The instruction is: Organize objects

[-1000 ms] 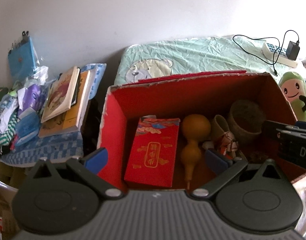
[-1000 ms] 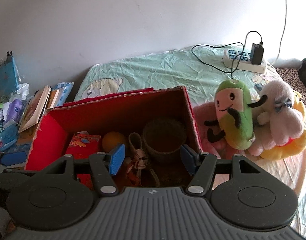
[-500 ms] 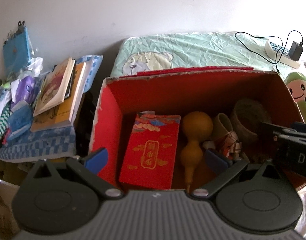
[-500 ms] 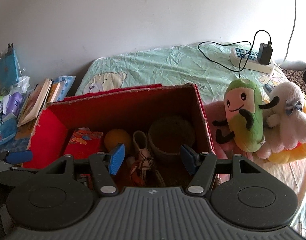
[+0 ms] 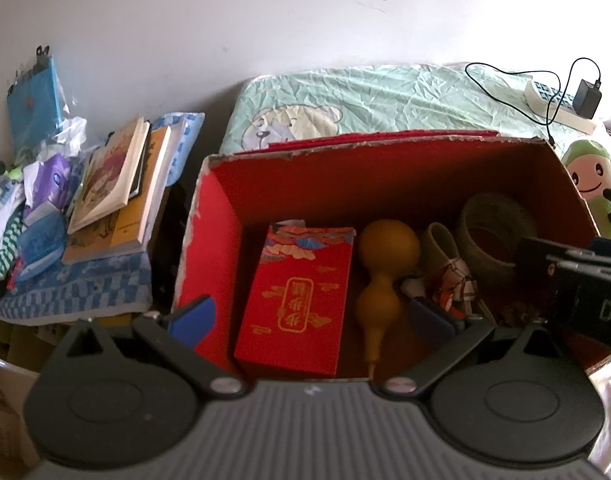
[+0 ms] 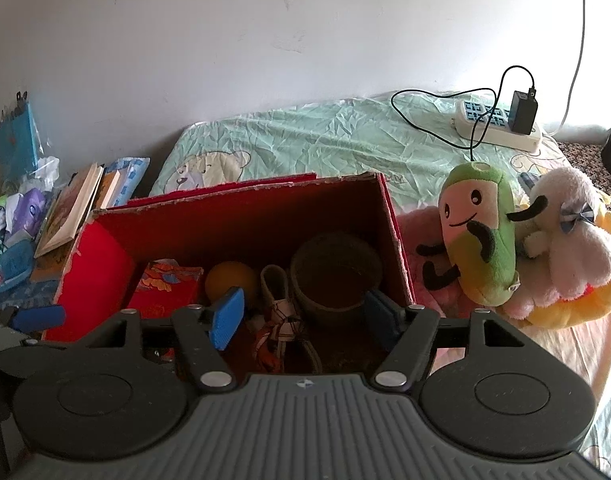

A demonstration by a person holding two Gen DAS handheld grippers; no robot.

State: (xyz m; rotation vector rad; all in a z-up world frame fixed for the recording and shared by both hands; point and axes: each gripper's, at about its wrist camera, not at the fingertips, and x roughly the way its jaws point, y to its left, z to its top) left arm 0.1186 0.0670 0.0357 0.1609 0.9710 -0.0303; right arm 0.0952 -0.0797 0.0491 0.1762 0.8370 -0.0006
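Bed, red box, gourd (stem toward camera), lengthwise

A bright red cardboard box holds a red packet with gold lettering and blue-and-orange clouds, a mustard-yellow gourd and a dull olive-brown pot. At two o'clock from the box sits a green and cream plush with black limbs, beside a white plush on yellow. The sheet at twelve o'clock is mint green (with a pale bear print). At nine o'clock, a blue-and-white checked cloth.
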